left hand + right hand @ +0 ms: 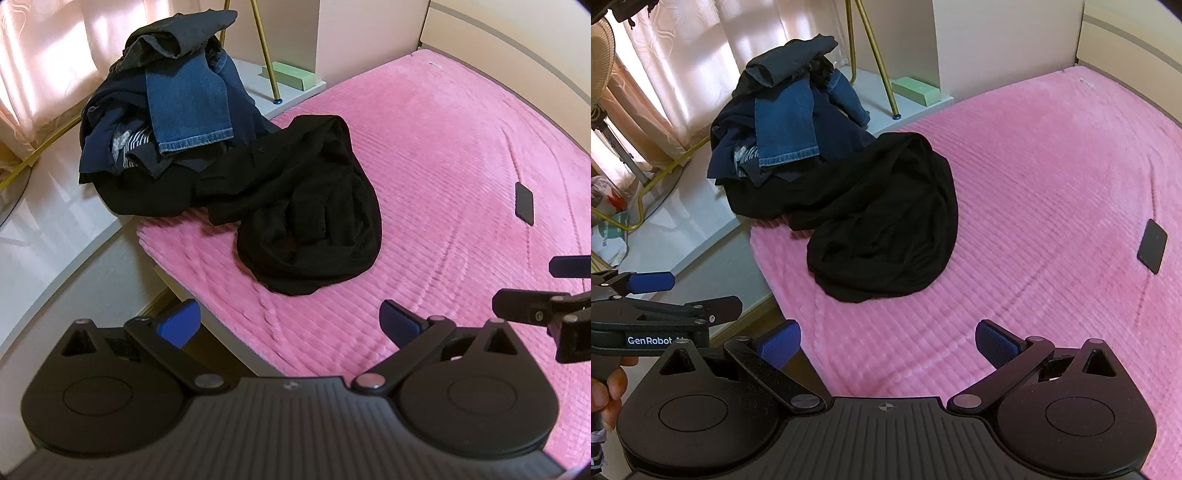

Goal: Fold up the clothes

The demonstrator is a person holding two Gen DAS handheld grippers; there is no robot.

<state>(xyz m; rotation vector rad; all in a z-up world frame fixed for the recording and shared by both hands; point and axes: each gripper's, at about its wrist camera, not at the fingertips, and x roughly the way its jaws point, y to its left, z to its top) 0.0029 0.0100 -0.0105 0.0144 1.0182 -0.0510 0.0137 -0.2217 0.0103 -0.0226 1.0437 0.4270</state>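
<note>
A crumpled black garment (303, 214) (882, 229) lies on the pink bedspread (443, 166) (1052, 177) near its left edge. Behind it a pile of clothes (173, 110) (783, 122) has blue jeans (188, 107) (785, 122) on top and dark and striped pieces under them. My left gripper (290, 325) is open and empty, held above the bed's near edge short of the black garment; it also shows in the right wrist view (665, 295). My right gripper (888, 343) is open and empty beside it, its fingers (570, 266) showing at the left wrist view's right edge.
A black phone (524, 203) (1152, 245) lies on the bedspread at the right. A gold metal stand (267, 48) (875, 55) and a green box (290, 75) (916, 90) are on the ledge behind the pile. Curtains (683, 66) hang at the left; a headboard (1126, 40) is at the far right.
</note>
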